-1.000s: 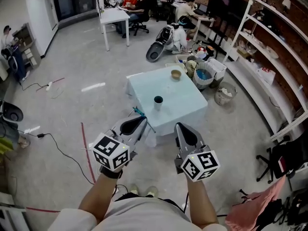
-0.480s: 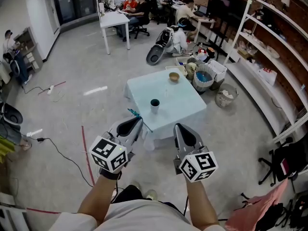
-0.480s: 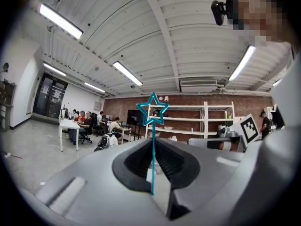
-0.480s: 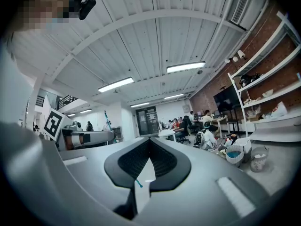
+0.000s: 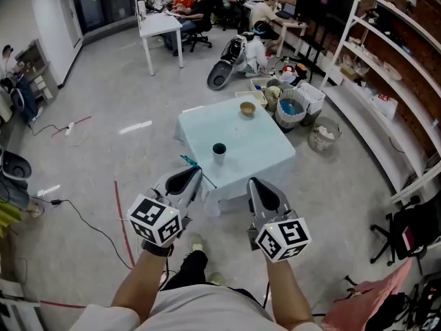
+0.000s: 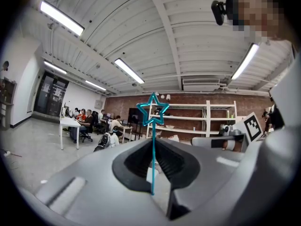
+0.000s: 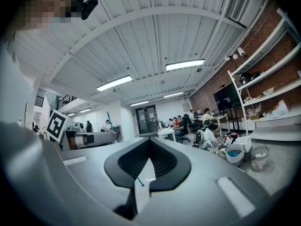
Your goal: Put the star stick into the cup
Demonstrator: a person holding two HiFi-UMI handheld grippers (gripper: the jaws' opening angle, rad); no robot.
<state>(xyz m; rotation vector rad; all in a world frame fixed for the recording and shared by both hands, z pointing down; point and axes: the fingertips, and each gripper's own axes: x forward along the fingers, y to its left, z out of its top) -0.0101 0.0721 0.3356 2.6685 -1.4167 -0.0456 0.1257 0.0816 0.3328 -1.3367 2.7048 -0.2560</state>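
Note:
A white cup (image 5: 219,152) with a dark inside stands upright near the front left of a light blue table (image 5: 258,150). My left gripper (image 5: 193,172) is held short of the table's near edge, shut on the teal star stick (image 5: 191,163). In the left gripper view the stick (image 6: 152,149) rises straight up from between the closed jaws, its star outline on top. My right gripper (image 5: 254,183) hangs beside it on the right, shut with nothing in it (image 7: 149,144). Both grippers are well short of the cup.
A brown bowl (image 5: 247,107) sits at the table's far edge. Bins and baskets (image 5: 293,109) stand behind the table, and white shelving (image 5: 386,67) runs along the right wall. People sit at desks (image 5: 162,26) farther back. A cable (image 5: 83,212) crosses the floor at left.
The table and cup have shifted slightly left and nearer in the head view. A foot now shows on the floor below the grippers. Both grippers keep their pose.

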